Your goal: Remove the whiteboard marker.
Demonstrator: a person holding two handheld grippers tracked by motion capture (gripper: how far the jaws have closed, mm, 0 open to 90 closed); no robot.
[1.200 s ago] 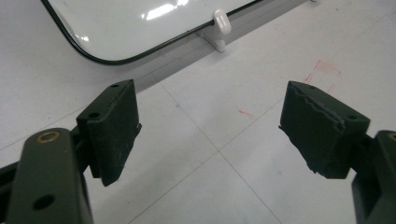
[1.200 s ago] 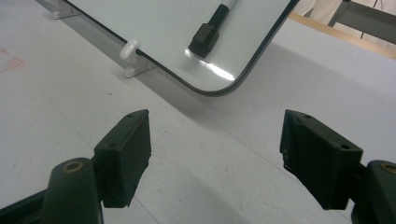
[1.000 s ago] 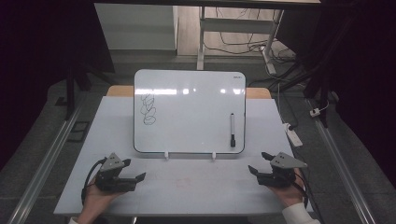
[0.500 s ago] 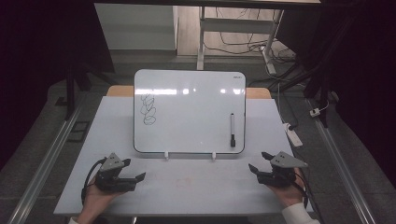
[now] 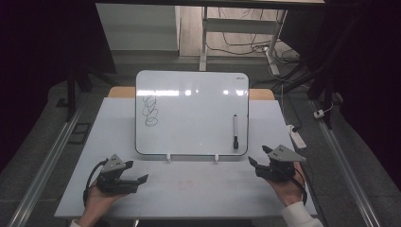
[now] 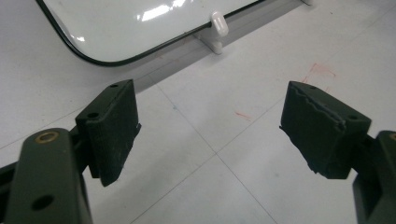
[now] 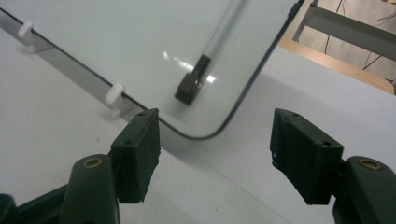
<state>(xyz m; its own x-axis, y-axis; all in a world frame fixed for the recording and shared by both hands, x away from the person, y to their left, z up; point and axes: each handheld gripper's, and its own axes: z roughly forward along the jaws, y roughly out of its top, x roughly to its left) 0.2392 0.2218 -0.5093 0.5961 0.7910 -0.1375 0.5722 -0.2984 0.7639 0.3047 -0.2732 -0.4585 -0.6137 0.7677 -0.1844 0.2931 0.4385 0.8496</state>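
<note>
marker (image 5: pixel 235 132) lies on whiteboard (image 5: pixel 198 94), right gripper (image 5: pixel 261 158) near.

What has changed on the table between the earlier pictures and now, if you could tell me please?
The right claw has lifted a little and moved towards the whiteboard and the marker lying on it. Its jaws have just been closing slightly, with nothing between them. It has taken hold of nothing. The left claw stayed where it was, open and empty, and the whiteboard, its scribble and the marker have not moved.

Glossy smooth whiteboard (image 5: pixel 191 113), matt grey table (image 5: pixel 118 118), rough black tongs pads (image 6: pixel 114 128)
</note>
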